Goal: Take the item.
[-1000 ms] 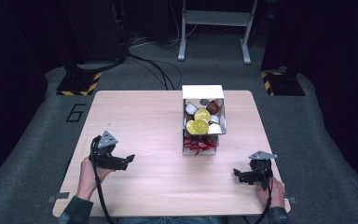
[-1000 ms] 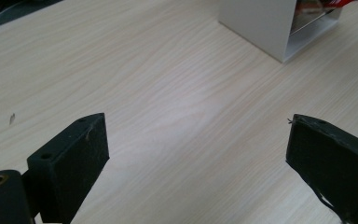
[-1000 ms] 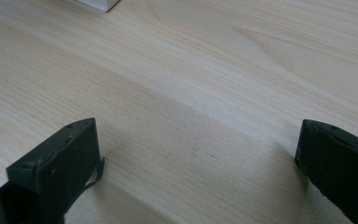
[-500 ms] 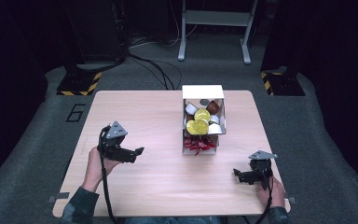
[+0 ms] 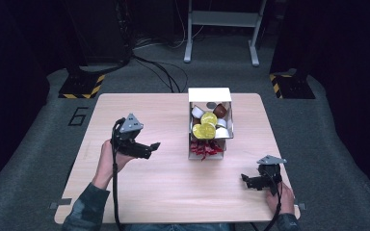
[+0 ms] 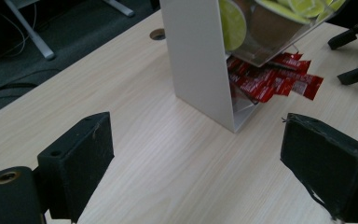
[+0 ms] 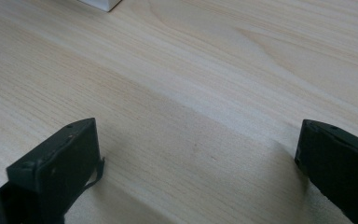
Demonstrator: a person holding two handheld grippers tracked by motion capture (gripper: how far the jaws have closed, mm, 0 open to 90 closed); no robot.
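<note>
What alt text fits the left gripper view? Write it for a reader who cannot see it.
The left gripper, jaws wide open and holding nothing, points at a white box standing on a pale wooden table. Red sachets spill from the box's lower opening, and yellow-lidded capsules sit above them.

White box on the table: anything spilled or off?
Yes. Red packets spill out of the bottom front of the white box onto the table, fanned loosely rather than stacked. The round pods above stay inside the box. Nothing looks damaged.
</note>
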